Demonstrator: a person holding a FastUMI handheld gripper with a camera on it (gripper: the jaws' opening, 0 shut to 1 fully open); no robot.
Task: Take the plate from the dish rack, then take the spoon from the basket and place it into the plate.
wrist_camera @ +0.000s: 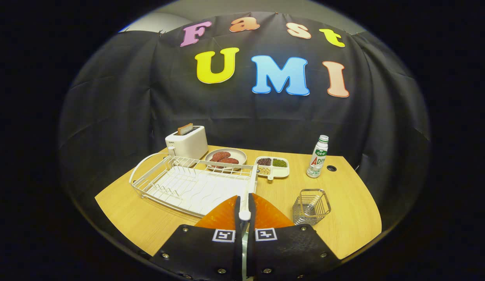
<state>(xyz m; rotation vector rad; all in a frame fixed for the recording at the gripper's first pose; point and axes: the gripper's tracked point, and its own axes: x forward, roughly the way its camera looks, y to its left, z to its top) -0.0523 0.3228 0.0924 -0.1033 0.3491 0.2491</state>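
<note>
Gripper view: the gripper [245, 210] is being held pressed together on the rim of an orange plate [266, 214], which is being carried edge-on just in front of the white dish rack [188, 183]. The spoon [313, 202] is being kept in the wire basket [311, 207] (standing beside the fingers, on the wooden table [344, 218]).

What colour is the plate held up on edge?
Translucent orange plate, seen clearly in the gripper view.
</note>
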